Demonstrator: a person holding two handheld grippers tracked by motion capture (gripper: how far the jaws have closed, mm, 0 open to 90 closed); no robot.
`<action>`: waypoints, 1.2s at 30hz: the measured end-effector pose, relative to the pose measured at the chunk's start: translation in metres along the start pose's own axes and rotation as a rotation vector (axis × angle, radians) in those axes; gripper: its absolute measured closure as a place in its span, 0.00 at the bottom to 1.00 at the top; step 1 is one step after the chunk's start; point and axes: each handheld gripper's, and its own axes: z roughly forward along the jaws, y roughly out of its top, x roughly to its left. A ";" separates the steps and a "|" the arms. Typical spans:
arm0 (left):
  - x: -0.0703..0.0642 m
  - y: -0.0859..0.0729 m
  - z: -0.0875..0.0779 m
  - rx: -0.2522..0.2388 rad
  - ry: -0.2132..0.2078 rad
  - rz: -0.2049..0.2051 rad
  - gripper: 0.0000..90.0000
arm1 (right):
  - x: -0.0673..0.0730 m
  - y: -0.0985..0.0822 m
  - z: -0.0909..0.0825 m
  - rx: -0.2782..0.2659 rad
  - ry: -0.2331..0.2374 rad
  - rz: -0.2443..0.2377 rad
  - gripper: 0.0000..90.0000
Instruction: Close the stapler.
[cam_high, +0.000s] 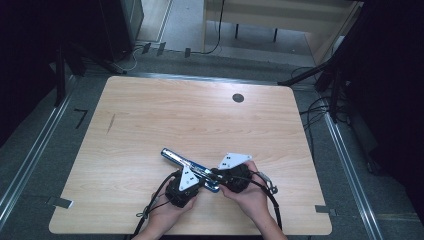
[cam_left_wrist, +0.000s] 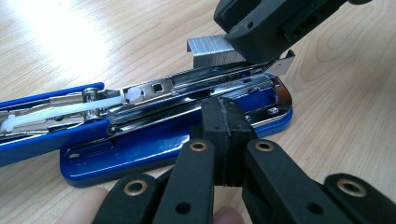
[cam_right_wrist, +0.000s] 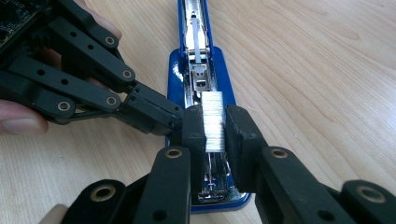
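A blue stapler (cam_high: 183, 161) lies opened flat near the table's front edge, its chrome magazine (cam_left_wrist: 196, 79) facing up. My right gripper (cam_right_wrist: 215, 126) is shut on a short silver strip of staples (cam_right_wrist: 214, 116) and holds it just above the front end of the magazine. In the left gripper view the strip of staples (cam_left_wrist: 208, 46) hangs from the right gripper (cam_left_wrist: 261, 25) over the channel. My left gripper (cam_left_wrist: 224, 116) is shut with nothing between its pads, and its tips rest against the stapler's blue base (cam_left_wrist: 154, 151). In the high view the left gripper (cam_high: 202, 183) and right gripper (cam_high: 216, 175) meet at the stapler's near end.
The wooden table (cam_high: 200, 115) has a round black cable hole (cam_high: 238, 98) at the back right. Dark stands and cables (cam_high: 315, 107) surround the table on the floor. Both hands sit close to the front edge.
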 end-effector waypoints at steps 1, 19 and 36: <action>0.000 0.000 0.000 0.000 0.000 0.000 1.00 | 0.000 0.000 0.000 0.000 0.000 0.000 0.88; 0.001 0.000 0.000 -0.001 -0.001 -0.002 1.00 | 0.001 0.000 0.006 0.041 0.005 -0.017 0.88; 0.001 0.000 0.000 -0.001 -0.001 -0.003 1.00 | 0.001 0.004 0.009 0.058 0.028 -0.021 0.87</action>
